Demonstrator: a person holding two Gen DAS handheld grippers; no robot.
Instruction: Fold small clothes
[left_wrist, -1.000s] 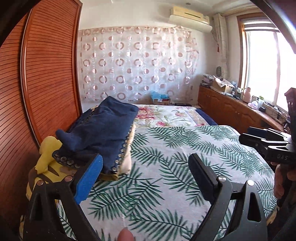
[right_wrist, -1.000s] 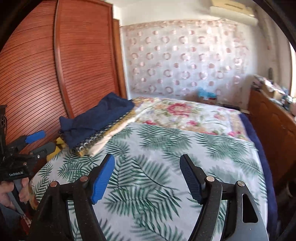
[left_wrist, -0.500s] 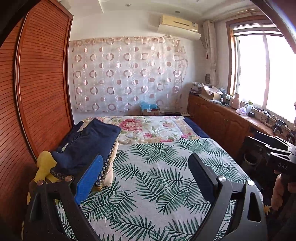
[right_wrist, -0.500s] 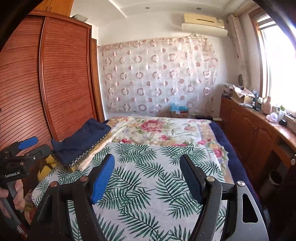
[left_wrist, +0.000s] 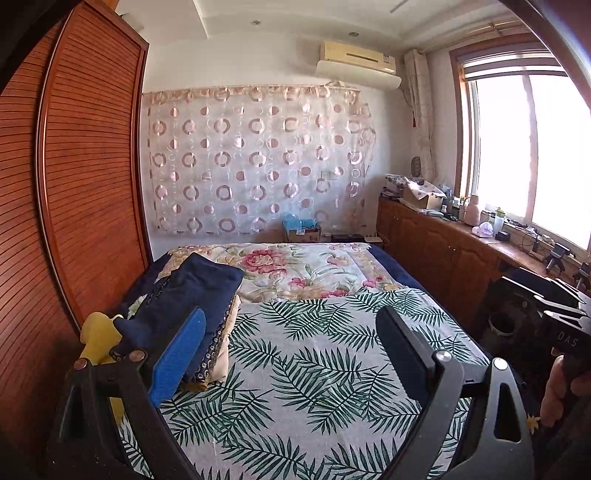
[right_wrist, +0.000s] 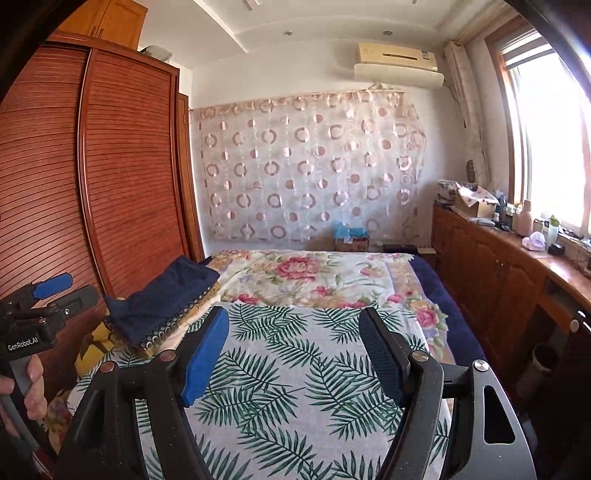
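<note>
navy folded clothes (left_wrist: 192, 295) lengthwise along bed (left_wrist: 314, 354); both jaws wide, empty

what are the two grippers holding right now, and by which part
Nothing. The left gripper and right gripper both stand open above the leaf-print sheet, with no cloth between their jaws. The folded navy garment lies untouched on the stack.

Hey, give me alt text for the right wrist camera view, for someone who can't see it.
The open, empty right gripper hovers over a bed with a palm-leaf sheet. A stack of folded clothes, navy on top, sits at the bed's left edge beside a wooden wardrobe. The left gripper shows at far left.
</note>
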